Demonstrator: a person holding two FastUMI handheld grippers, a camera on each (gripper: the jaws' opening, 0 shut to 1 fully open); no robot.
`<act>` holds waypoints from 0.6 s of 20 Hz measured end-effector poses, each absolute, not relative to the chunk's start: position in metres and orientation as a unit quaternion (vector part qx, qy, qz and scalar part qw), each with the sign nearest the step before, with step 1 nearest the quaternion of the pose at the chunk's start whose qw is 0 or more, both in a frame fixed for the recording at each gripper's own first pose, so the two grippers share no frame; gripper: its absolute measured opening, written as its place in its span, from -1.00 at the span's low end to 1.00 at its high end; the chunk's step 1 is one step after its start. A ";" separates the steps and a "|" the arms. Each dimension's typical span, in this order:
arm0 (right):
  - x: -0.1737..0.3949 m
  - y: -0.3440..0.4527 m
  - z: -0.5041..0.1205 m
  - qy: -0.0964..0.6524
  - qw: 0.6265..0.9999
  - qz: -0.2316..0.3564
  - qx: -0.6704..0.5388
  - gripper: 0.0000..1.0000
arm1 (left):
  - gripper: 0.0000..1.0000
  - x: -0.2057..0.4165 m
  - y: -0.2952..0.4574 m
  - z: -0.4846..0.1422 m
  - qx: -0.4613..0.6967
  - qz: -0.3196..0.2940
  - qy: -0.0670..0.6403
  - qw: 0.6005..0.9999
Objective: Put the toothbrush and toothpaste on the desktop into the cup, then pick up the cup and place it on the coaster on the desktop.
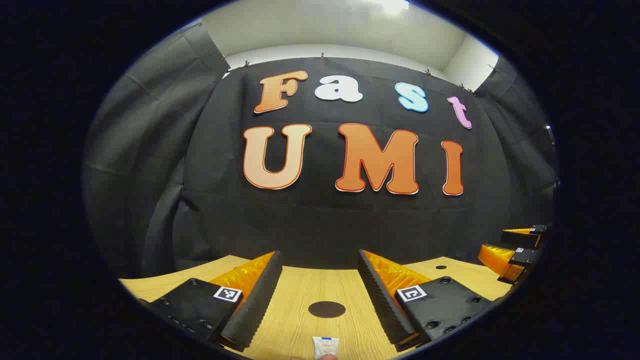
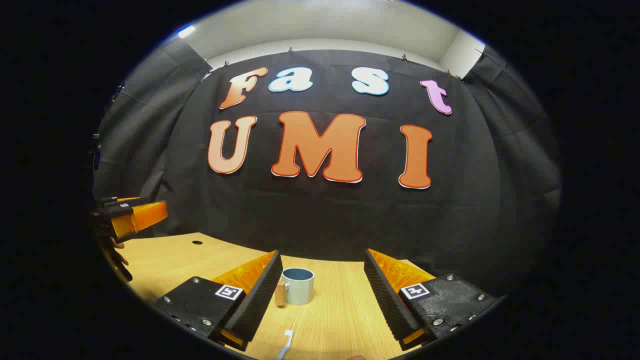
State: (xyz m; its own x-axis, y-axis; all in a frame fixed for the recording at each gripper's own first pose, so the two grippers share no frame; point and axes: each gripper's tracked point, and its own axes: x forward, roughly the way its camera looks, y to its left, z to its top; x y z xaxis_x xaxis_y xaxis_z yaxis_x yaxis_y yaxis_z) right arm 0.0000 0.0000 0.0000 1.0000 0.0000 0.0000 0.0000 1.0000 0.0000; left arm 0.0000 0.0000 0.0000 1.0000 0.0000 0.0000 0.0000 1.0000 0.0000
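Between the spread fingers of the left gripper [image 1: 320, 295], nothing is held; bare desktop [image 1: 295, 320] lies in the gap. The jaws stand wide apart. Just ahead of its fingertips sits the dark round coaster [image 1: 326, 309], unoccupied. The capped end of the toothpaste [image 1: 325, 346] shows at the lower edge of the left gripper view, flat on the wood.

The right gripper [image 2: 322, 295] is likewise wide open and empty. The cup [image 2: 298, 286] stands upright ahead of it, close to the left-hand finger in that view, handle turned that way. The toothbrush [image 2: 285, 345] lies on the desktop below, head visible only.

Status: no step appears complete. Both items remain outside the cup; the cup is not on the coaster. All three placements are outstanding.

Clearance: the desktop's far edge meets the booth wall [image 2: 320, 220] a short way behind the cup. Open wood surrounds the cup and coaster. The two grippers stand well apart, leaving room for either to descend.
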 end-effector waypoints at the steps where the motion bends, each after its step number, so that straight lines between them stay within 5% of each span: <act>1: 0.001 0.000 -0.002 0.001 1.000 0.001 0.000 1.00 | 0.92 0.001 0.000 -0.002 -0.003 0.000 0.004 1.000; 12: 0.002 0.002 -0.003 0.005 1.000 0.012 0.008 0.98 | 0.94 0.008 -0.003 -0.011 0.008 -0.005 0.010 1.000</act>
State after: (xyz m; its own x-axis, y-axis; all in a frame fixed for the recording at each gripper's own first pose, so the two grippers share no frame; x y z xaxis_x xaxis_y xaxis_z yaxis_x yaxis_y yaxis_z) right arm 0.0022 0.0025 -0.0028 0.9997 0.0243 -0.0102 -0.0241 0.9996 0.0156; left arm 0.0078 -0.0028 -0.0106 0.9997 -0.0105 -0.0205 0.0109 0.9998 0.0152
